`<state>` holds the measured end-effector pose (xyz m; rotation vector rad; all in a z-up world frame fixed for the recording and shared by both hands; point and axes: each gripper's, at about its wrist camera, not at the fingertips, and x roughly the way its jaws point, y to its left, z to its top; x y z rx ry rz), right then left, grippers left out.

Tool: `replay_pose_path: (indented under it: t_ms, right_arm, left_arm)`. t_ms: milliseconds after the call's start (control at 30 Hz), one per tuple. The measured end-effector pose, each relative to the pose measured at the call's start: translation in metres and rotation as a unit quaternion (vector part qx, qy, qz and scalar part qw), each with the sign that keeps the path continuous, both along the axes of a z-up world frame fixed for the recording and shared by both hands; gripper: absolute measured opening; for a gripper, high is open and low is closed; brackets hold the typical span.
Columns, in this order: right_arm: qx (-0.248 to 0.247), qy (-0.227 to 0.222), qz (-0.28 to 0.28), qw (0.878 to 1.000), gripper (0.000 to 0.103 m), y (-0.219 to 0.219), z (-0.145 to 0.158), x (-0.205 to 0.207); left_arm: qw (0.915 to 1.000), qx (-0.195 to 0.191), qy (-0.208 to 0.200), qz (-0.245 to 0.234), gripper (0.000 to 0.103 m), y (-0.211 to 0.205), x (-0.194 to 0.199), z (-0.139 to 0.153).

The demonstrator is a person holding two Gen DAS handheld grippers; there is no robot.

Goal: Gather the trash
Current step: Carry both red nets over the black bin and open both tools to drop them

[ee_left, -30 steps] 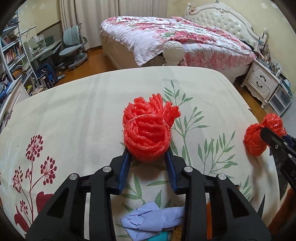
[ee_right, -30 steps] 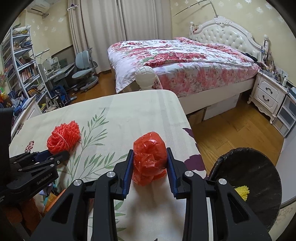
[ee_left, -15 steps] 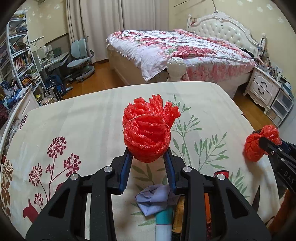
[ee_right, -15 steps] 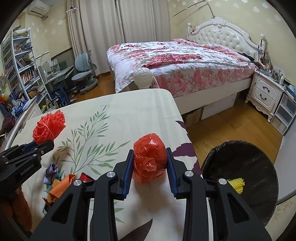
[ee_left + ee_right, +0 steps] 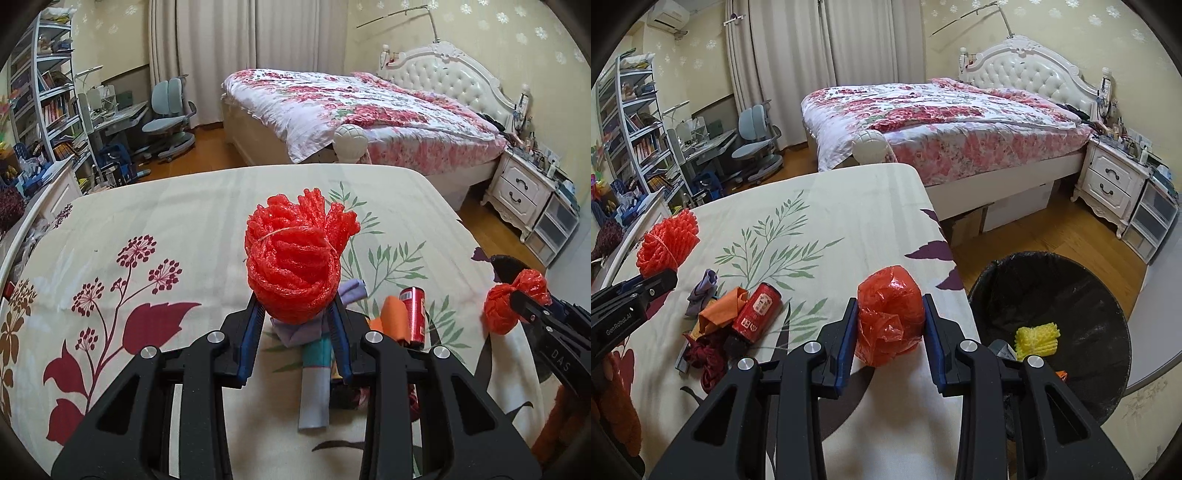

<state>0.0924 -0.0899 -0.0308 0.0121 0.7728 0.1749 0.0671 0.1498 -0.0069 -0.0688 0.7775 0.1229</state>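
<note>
My left gripper (image 5: 295,314) is shut on a red foam net ball (image 5: 295,258) and holds it above the floral table (image 5: 147,221); the ball also shows in the right wrist view (image 5: 666,242). My right gripper (image 5: 890,325) is shut on a red plastic bag ball (image 5: 890,314) near the table's right edge; the bag also shows in the left wrist view (image 5: 511,301). A black-lined bin (image 5: 1049,325) stands on the floor right of the table, with a yellow foam net (image 5: 1036,334) inside.
On the table lie a red can (image 5: 757,310), an orange wrapper (image 5: 720,306), a purple cloth (image 5: 703,291), dark red cord (image 5: 705,354) and a blue-grey tube (image 5: 314,387). A bed (image 5: 942,118) and a nightstand (image 5: 1108,184) stand beyond.
Both grippers have risen and pulled back with their loads. The pile of trash on the table has come into view below them. The bin shows more fully on the right.
</note>
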Motion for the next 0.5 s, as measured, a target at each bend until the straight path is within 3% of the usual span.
replay_pose_path:
  t_ms: [200,500]
  right_arm:
    - [-0.005,-0.005,-0.013,1.000,0.034,-0.014,0.002,-0.017]
    - [-0.011,-0.009,-0.055,0.998,0.034,-0.049,0.005,-0.030]
  left_arm:
    - [0.9998,-0.016,-0.006,-0.011,0.033,-0.015,-0.023,0.001]
    - [0.9974,-0.024,-0.014,-0.066,0.033,-0.062,-0.037,0.002]
